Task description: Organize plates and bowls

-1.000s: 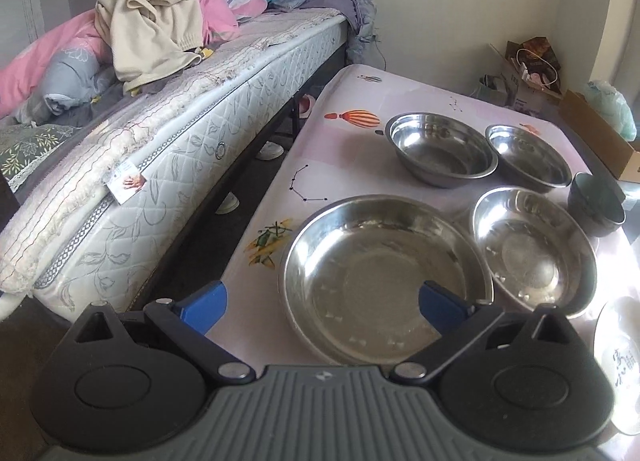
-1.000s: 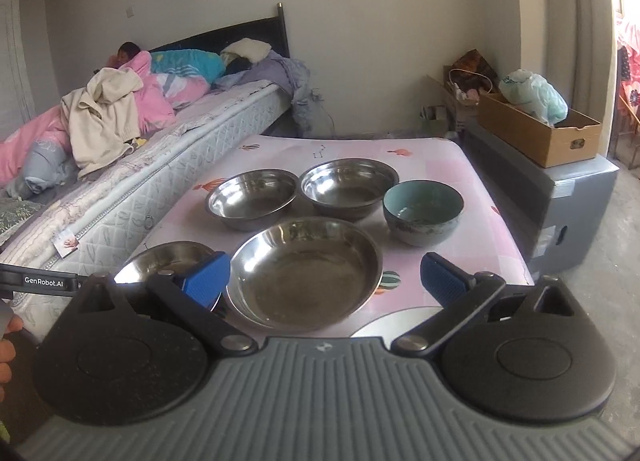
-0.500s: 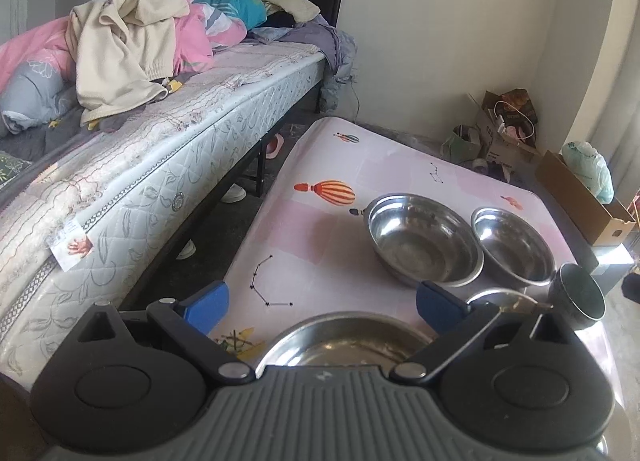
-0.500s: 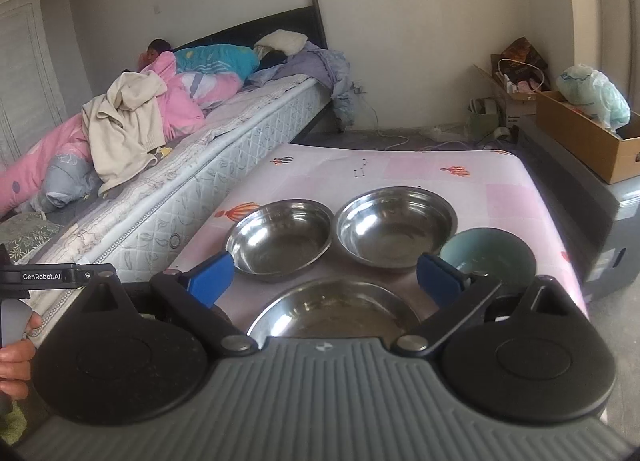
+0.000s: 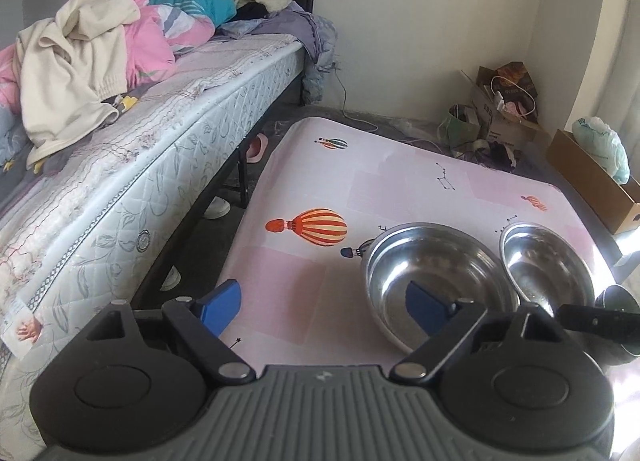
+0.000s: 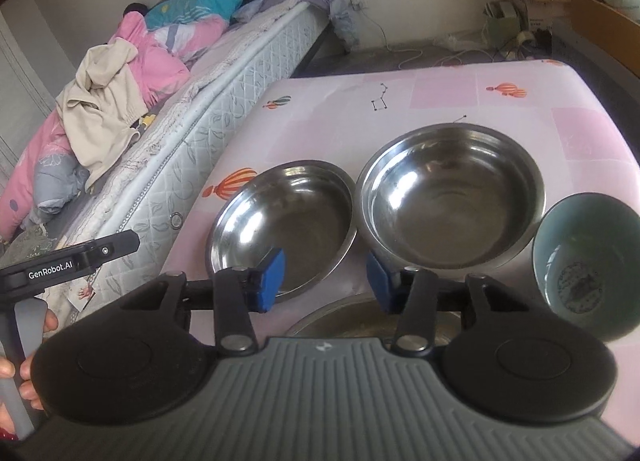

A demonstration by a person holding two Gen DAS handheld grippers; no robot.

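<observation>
Bedroom with a pink balloon-print table (image 6: 440, 93) beside a bed (image 5: 168, 149)
Two steel bowls (image 6: 284, 221) and a green bowl (image 6: 584, 261) sit mid-table; left gripper (image 5: 324, 301) open; right gripper (image 6: 326, 277) jaws, just closing, half-shut over the steel rim, gripping nothing.

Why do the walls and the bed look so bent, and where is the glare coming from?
Both wrist views are fisheye, so the mattress edge and table curve and the corners darken. In the left wrist view, daylight from the right washes out the lower right corner. In the right wrist view, bright glints sit on the steel bowls, yet everything stays fairly sharp.
</observation>
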